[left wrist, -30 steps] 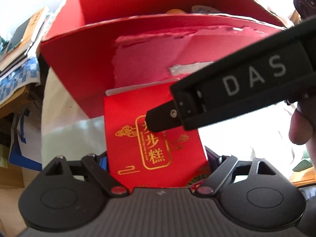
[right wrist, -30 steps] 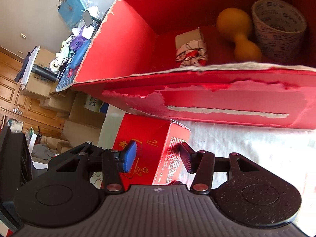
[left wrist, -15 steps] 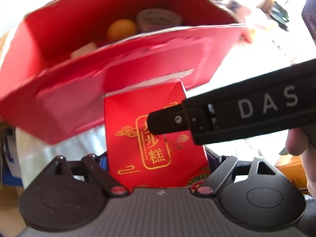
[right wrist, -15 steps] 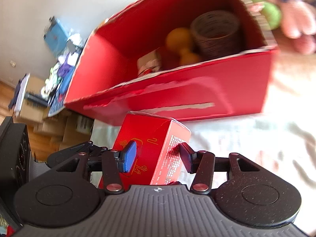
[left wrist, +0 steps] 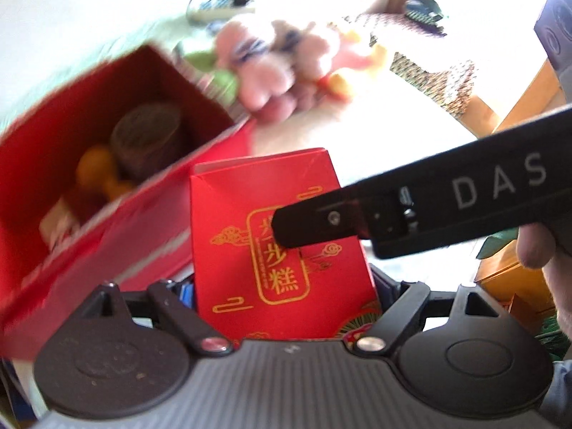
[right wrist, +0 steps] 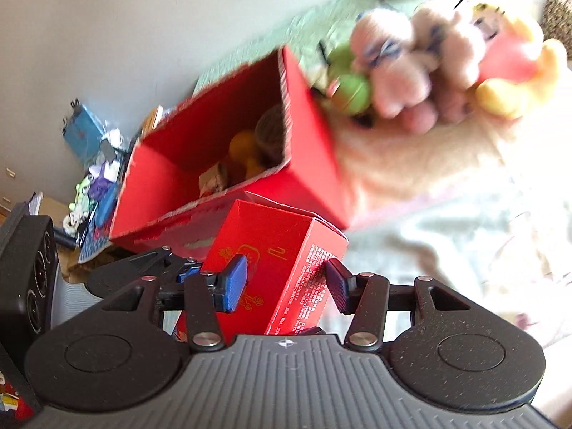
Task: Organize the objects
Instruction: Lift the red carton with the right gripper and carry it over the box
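Note:
A small red carton with gold Chinese lettering is held between both grippers. My left gripper is shut on its two narrow sides. My right gripper is shut on it across the printed face and the side with white text; one right finger crosses the carton's face in the left wrist view. The carton is lifted beside the near wall of a big open red box, which holds an orange gourd-shaped toy, a roll of tape and a small packet.
A pile of plush toys lies on the pale cloth behind and right of the red box. A power strip with cables lies at the far edge. Cardboard boxes and clutter stand on the floor at left.
Both grippers have lifted and swung right with the carton. The red box has slid to the left and lower in both views, and the plush toys have come into view.

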